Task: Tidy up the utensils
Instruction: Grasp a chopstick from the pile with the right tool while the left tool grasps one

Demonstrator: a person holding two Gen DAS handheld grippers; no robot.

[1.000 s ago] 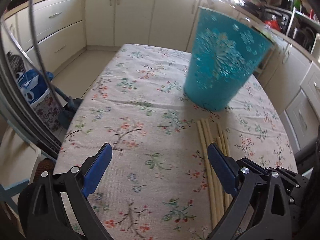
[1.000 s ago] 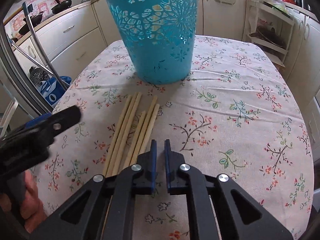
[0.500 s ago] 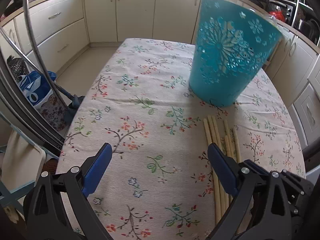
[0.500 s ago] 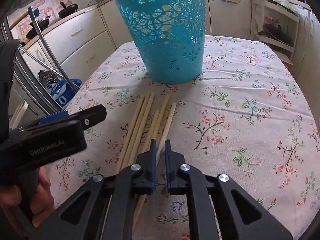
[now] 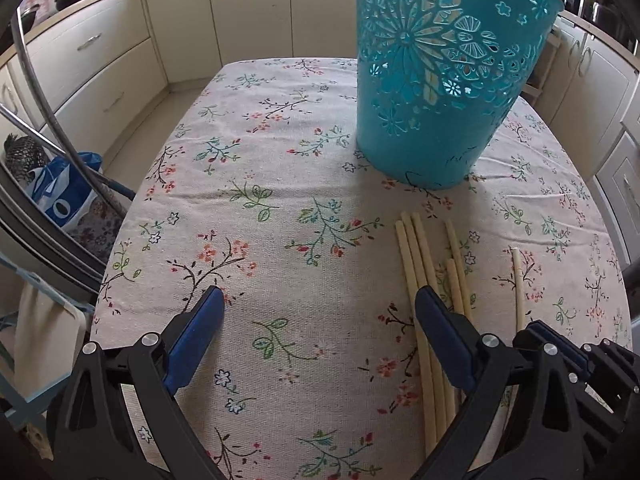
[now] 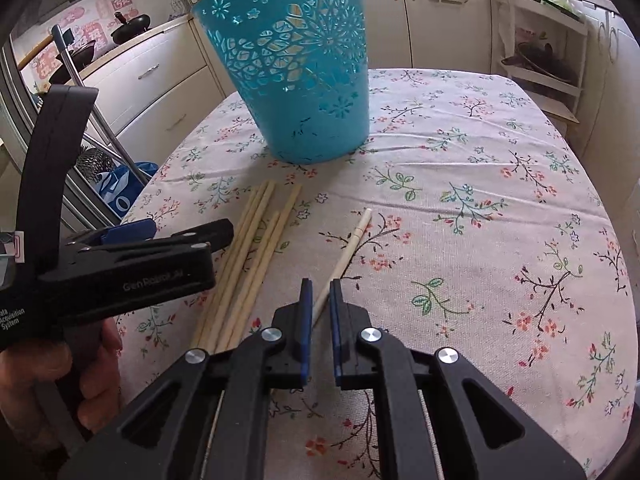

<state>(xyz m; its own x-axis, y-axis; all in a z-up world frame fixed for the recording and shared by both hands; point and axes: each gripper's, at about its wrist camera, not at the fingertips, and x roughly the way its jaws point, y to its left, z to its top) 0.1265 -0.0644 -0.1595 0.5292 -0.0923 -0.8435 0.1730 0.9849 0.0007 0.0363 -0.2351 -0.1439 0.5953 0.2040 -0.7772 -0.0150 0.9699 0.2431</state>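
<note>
Chopstick (image 6: 347,254) pinched in right gripper (image 6: 319,292) – tip toward bin (image 6: 296,68); left gripper (image 5: 316,300) wide (empty).

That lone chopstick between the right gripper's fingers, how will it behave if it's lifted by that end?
The lone chopstick looks thin, straight and rigid, so it should stay stiff and feel light. Gripped near one end by the right gripper, it may pivot or droop. It looks round, so if released on the tablecloth it could roll.

I count six wooden sticks (image 6: 256,240) on the tablecloth (image 6: 480,208): five bundled, one stick (image 6: 348,248) apart; one teal basket (image 6: 296,80); two grippers, left gripper (image 5: 316,304) and right gripper (image 6: 319,286)
</note>
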